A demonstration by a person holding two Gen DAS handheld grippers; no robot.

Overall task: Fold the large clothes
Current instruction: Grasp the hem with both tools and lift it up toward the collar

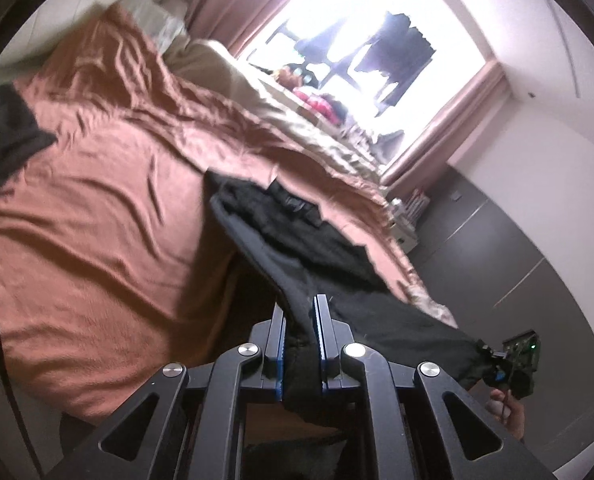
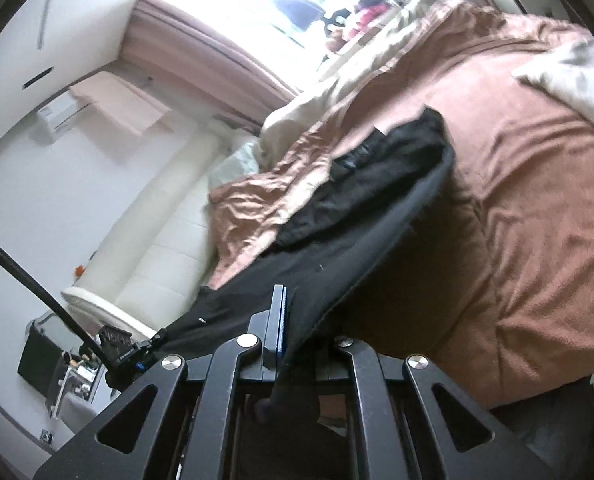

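Your left hand-held gripper (image 1: 301,316) is clamped on one edge of the black garment (image 1: 297,232), and your right hand-held gripper (image 2: 293,312) is pinched shut on the same cloth further along that edge. The garment runs forward and away from both grippers: its near hem is taut between your hands, lifted clear, while its far end trails onto the rust-brown bed cover (image 1: 109,208). So its long axis points ahead of you, toward the window (image 1: 357,32). Neither hand looks nearer to the far end; they sit about level. The blur makes it hard to say, but the far part seems bunched, not flat. Any fold has to carry the held hem forward over that trailing end.
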